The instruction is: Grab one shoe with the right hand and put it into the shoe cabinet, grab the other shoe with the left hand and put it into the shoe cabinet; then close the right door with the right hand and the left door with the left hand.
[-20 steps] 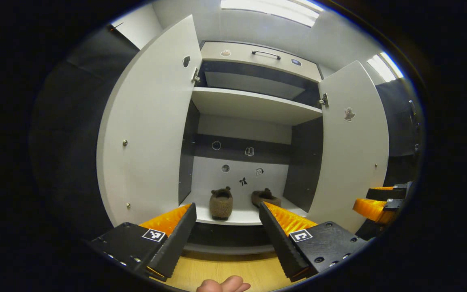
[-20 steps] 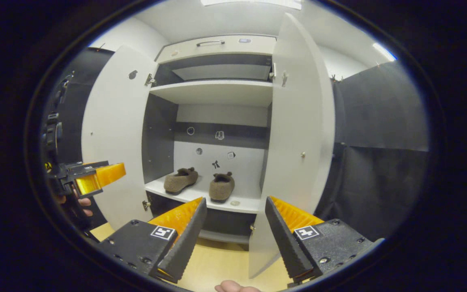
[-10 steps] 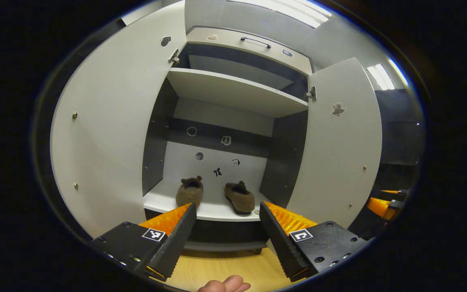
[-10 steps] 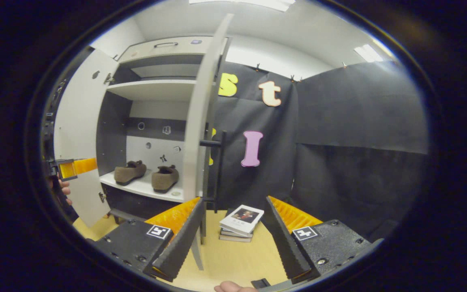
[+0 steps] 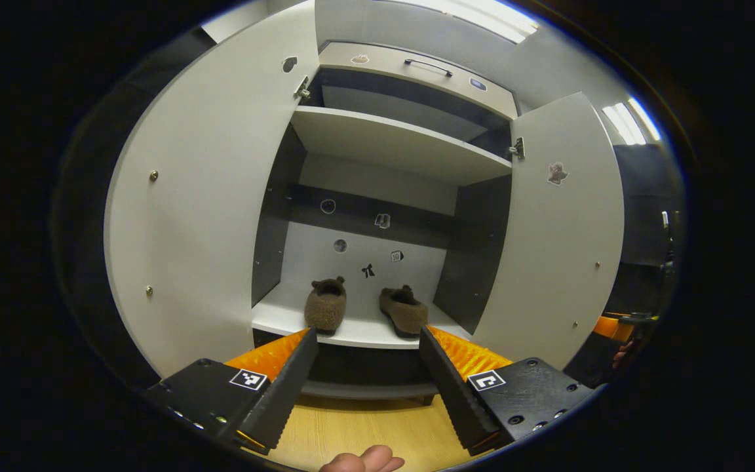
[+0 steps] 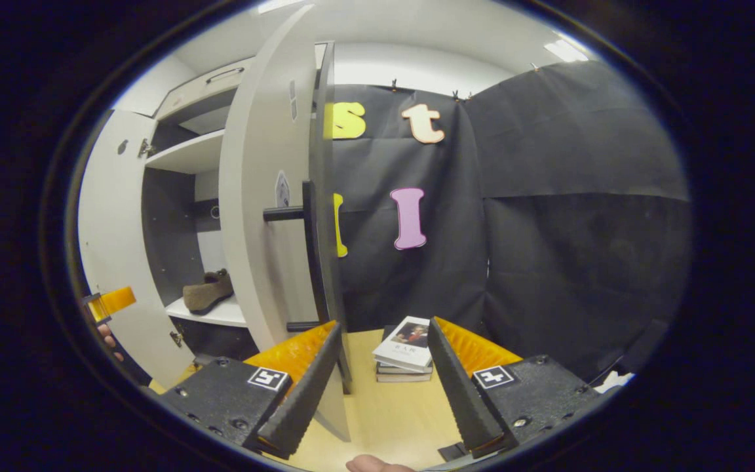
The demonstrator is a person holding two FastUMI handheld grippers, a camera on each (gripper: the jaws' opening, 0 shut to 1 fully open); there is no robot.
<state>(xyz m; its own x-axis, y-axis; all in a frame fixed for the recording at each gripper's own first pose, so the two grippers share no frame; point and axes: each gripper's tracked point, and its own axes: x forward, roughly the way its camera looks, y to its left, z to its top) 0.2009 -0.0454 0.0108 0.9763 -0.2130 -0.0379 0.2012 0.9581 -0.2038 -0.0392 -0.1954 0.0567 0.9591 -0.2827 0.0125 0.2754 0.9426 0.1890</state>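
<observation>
Nearest you in the left gripper view, the left gripper (image 5: 367,341) has its two ridged, wedge-shaped fingers spread wide with nothing between them, held over the pale wood-grain floor (image 5: 364,436) in front of the shoe cabinet (image 5: 417,72). A bit of your hand (image 5: 361,460) shows at the bottom edge. Past the fingertips, both shoes sit side by side on the cabinet's smooth white lower shelf (image 5: 272,318): the left shoe (image 5: 326,305) stands heel toward you, and the right shoe (image 5: 404,311) lies just beside it, angled a little. Each is a brown, fuzzy, rounded slipper with small ear-like bumps at the opening. The flat white left door (image 5: 207,196) and the right door (image 5: 561,236) both stand open on either side, with dark inner side walls and an upper shelf (image 5: 397,141) farther back.

In the right gripper view, your right gripper (image 6: 384,334) is also spread wide and empty, and the thin near edge of the right door stands just beyond its left finger (image 6: 302,393). The door's dark bar handle (image 6: 309,255) runs upright on its outer face. On the floor to the right lies a small stack of books (image 6: 404,351). Farther left, one brown shoe shows on the lower shelf, and the other gripper's tip sits at the far left edge
</observation>
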